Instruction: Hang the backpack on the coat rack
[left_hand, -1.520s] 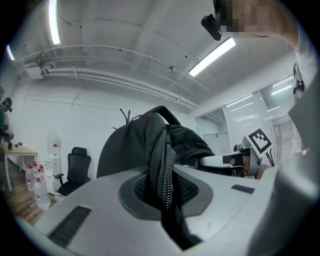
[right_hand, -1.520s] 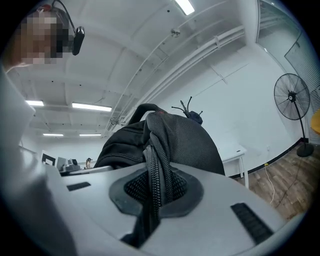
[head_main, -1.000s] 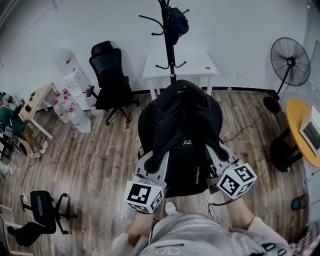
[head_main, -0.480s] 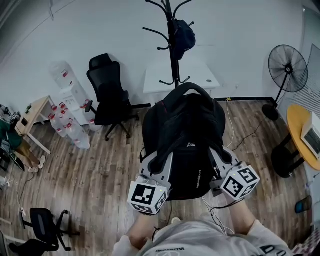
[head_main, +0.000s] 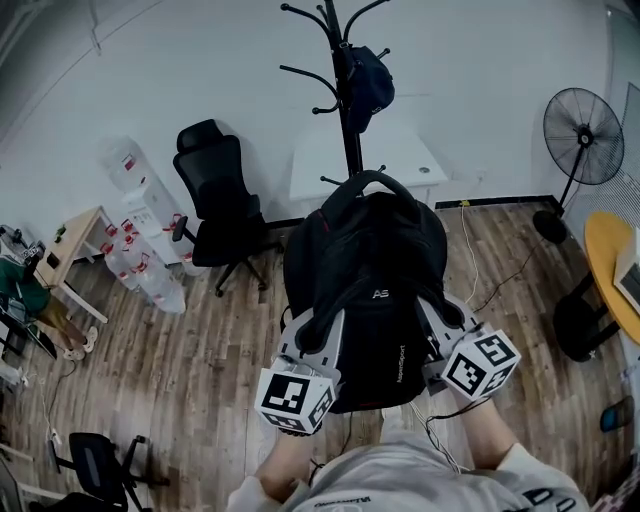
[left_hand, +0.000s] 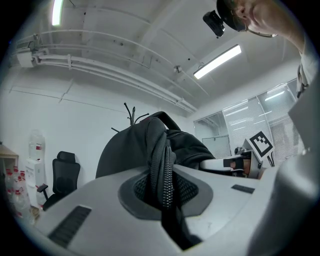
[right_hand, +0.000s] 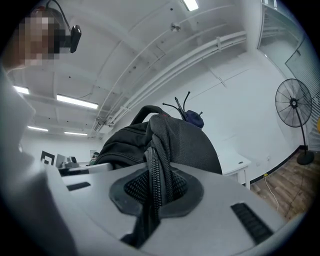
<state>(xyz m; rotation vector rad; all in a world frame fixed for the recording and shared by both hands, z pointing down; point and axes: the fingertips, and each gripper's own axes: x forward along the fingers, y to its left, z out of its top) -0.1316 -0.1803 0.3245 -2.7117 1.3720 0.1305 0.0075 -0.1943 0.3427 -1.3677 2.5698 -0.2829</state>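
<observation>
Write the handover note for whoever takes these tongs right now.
Left tongs: shut on a backpack shoulder strap.
Right tongs: shut on the other strap.
Backpack: held up off the floor between both tongs, top handle toward the coat rack just beyond it.
A dark item hangs on one upper hook.
Done: backpack lifted.
Left: raise it to the rack, slip the top handle over a free hook, then release both tongs.
</observation>
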